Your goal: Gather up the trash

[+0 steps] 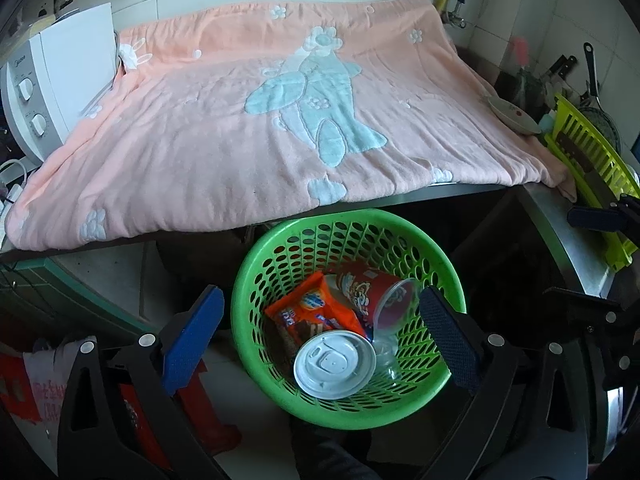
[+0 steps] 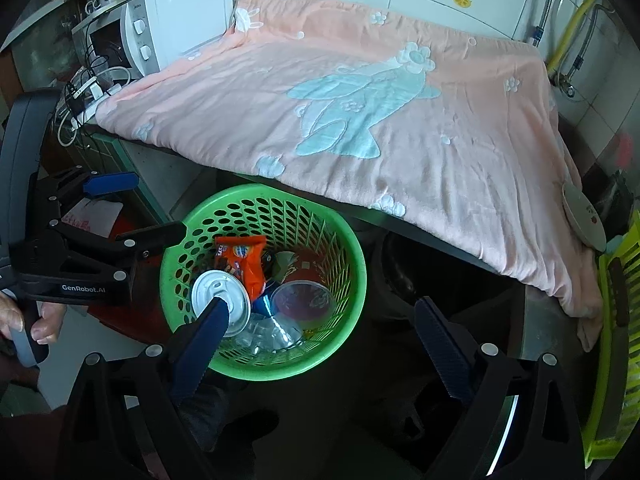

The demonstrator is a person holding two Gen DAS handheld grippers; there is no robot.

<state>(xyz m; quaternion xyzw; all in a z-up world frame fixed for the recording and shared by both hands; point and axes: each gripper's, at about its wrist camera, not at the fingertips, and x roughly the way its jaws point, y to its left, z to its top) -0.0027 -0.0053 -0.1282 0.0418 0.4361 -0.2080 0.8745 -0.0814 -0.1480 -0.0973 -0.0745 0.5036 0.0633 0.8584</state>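
Your left gripper (image 1: 320,328) was spread wide and empty, hanging just over the basket (image 1: 400,236), fingers (image 1: 192,336) straddling the rim. Your right gripper (image 2: 320,340) was likewise wide apart, holding nothing, just right of the basket and above it.

Trash sat directly below both: can (image 1: 334,364) lid-up nearest you, wrapper (image 1: 316,312) beyond it, red cup (image 1: 376,292) on its side, a clear plastic piece (image 2: 276,332) under the can.

The blanket (image 1: 280,120) ahead showed no trash, so collecting looked done. Good move: check the blanket edges, lift straight up, don't catch the rim.
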